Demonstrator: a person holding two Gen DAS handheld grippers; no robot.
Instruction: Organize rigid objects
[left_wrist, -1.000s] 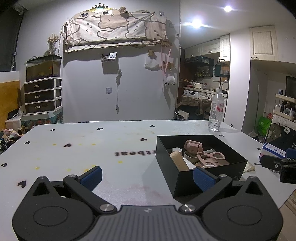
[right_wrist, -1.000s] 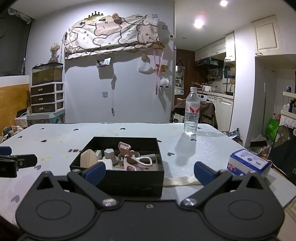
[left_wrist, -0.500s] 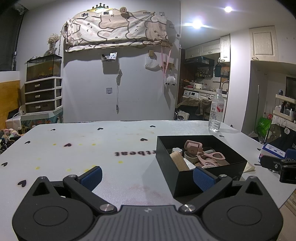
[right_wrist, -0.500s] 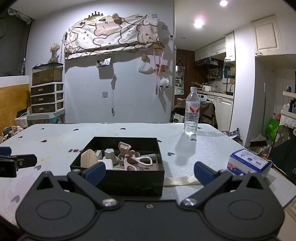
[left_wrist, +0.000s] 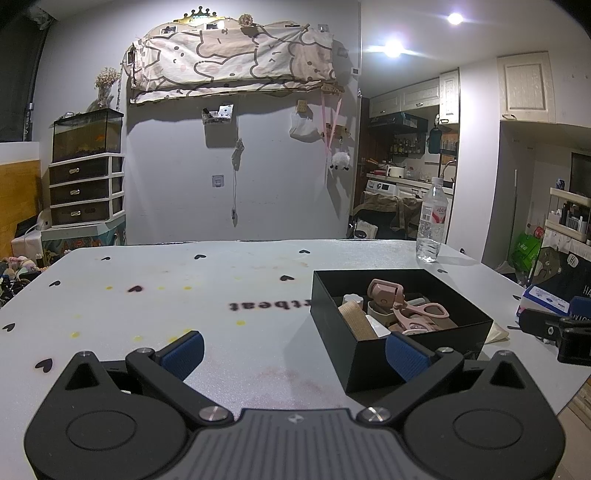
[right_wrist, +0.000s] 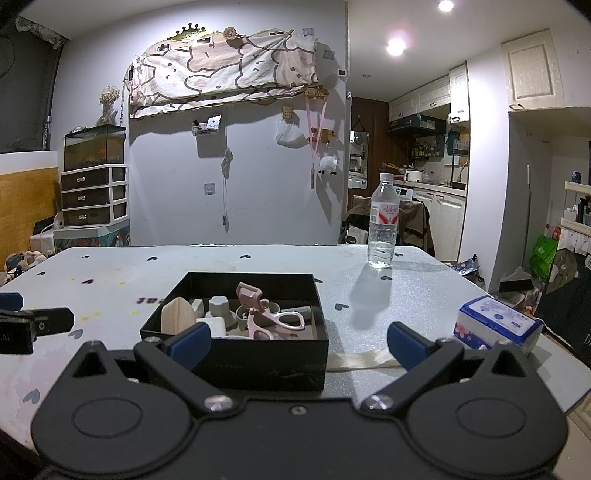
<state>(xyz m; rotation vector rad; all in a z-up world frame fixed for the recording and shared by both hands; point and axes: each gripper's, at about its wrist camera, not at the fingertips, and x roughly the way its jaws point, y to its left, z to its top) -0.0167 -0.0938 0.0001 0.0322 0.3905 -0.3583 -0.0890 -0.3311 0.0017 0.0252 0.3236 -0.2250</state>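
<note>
A black open box (left_wrist: 373, 363) (right_wrist: 273, 363) sits on the white table. It holds several small items, among them pink scissors (left_wrist: 421, 312) (right_wrist: 277, 321), a beige wooden piece (right_wrist: 177, 317) and a tape roll (left_wrist: 354, 319). My left gripper (left_wrist: 293, 352) is open and empty, low over the table, its right finger in front of the box's near left corner. My right gripper (right_wrist: 299, 341) is open and empty, just in front of the box's near wall. Each gripper shows at the edge of the other's view.
A water bottle (right_wrist: 383, 225) (left_wrist: 431, 221) stands at the table's far right. A tissue pack (right_wrist: 498, 326) lies at the right edge. A beige strip (right_wrist: 362, 360) lies right of the box. The table's (left_wrist: 166, 291) right edge is close.
</note>
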